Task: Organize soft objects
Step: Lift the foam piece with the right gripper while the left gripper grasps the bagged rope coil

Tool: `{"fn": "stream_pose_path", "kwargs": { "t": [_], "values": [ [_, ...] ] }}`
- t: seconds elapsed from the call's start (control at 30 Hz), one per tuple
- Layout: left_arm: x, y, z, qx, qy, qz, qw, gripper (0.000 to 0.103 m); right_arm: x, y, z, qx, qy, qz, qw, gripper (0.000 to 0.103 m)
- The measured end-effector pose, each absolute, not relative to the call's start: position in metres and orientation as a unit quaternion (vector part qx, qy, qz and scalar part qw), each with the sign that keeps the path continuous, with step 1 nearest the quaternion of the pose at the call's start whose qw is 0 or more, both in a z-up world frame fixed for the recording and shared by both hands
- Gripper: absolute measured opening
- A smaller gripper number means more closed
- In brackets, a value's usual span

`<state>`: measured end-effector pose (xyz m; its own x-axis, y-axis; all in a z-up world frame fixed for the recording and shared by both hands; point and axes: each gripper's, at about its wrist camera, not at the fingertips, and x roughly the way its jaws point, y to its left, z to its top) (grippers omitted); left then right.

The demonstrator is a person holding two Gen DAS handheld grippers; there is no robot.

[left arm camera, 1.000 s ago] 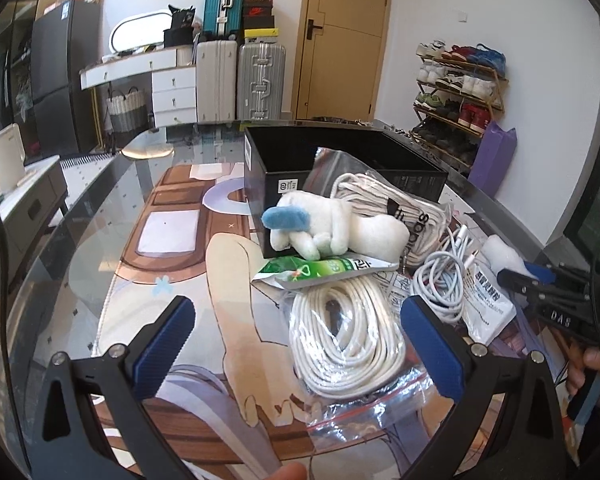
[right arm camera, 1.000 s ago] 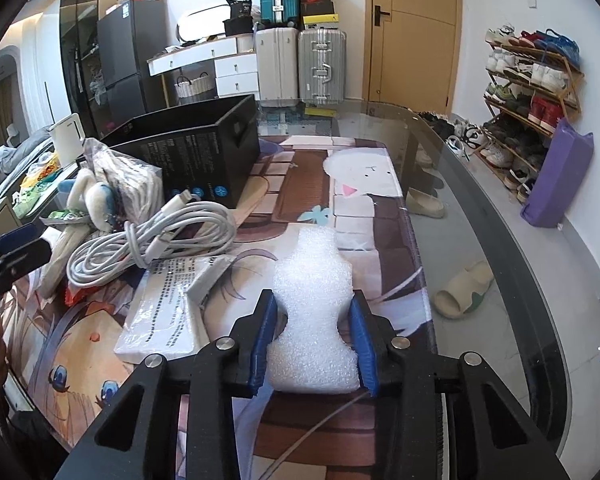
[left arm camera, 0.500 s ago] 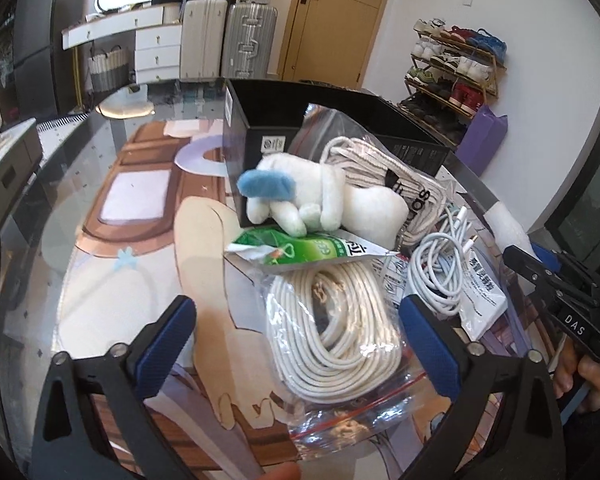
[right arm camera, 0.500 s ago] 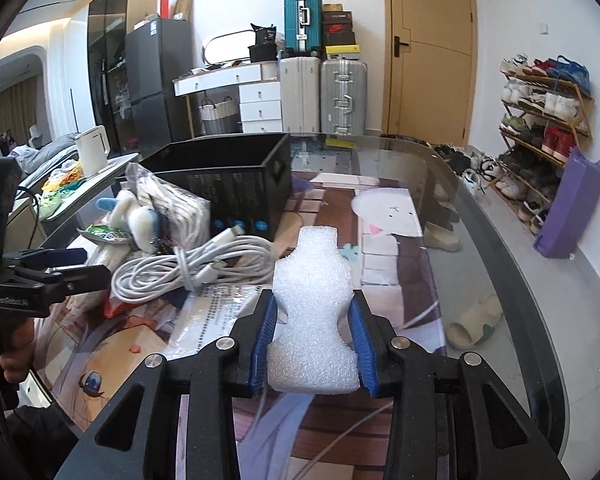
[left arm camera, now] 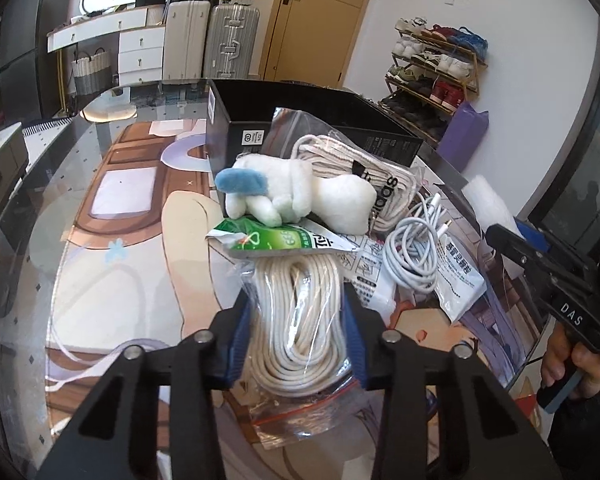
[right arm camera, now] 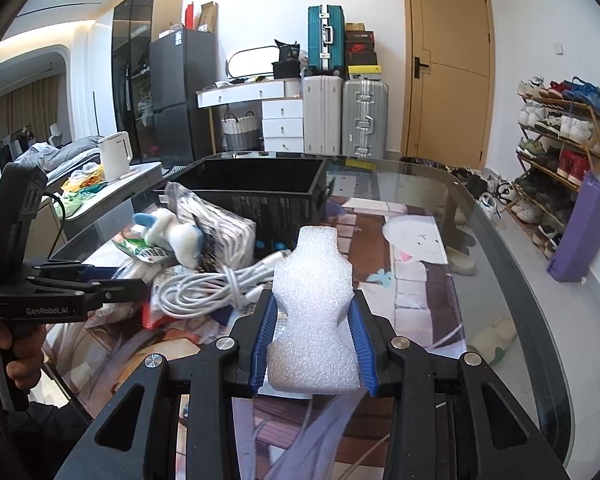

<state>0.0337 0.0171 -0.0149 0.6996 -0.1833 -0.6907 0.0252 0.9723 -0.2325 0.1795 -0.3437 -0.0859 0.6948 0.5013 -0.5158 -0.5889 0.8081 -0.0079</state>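
In the left wrist view my left gripper (left arm camera: 296, 308) is closing its jaws, and both blue pads press the sides of a clear zip bag of coiled white cable (left arm camera: 300, 276) lying on the table. Beyond the bag lie a green packet (left arm camera: 276, 240) and a white plush toy with a blue ear (left arm camera: 300, 196). A waisted piece of white foam (right arm camera: 312, 272) is pinched at its waist by my right gripper (right arm camera: 312, 312), which is shut on it and holds it above the table. The open black box (right arm camera: 260, 184) stands behind the pile.
A bagged striped cord (left arm camera: 364, 176), a loose grey charging cable (left arm camera: 412, 256) and a white pouch (left arm camera: 460, 276) crowd the box's right side. The glass table (right arm camera: 492, 240) carries a printed mat. Suitcases, drawers and a shoe rack line the far walls.
My left gripper's jaws have gone from wide open to pressed on the bag of white cable. The right gripper has lifted the foam and tipped upward.
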Motion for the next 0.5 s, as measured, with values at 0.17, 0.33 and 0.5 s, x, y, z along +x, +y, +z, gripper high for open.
{"fn": "stream_pose_path", "kwargs": {
  "t": [0.17, 0.33, 0.5],
  "values": [
    [0.025, 0.015, -0.012, -0.094, 0.380, -0.063, 0.918, 0.036, 0.173, -0.341, -0.081, -0.088, 0.243, 0.308, 0.916, 0.037],
    [0.016, 0.015, -0.005, -0.095, 0.370, -0.066, 0.922, 0.036, 0.168, -0.336, -0.073, -0.088, 0.232, 0.319, 0.915, 0.037],
    [0.006, 0.017, 0.007, -0.097, 0.351, -0.066, 0.929, 0.036, 0.165, -0.331, -0.069, -0.088, 0.227, 0.328, 0.913, 0.037]
  ]
}}
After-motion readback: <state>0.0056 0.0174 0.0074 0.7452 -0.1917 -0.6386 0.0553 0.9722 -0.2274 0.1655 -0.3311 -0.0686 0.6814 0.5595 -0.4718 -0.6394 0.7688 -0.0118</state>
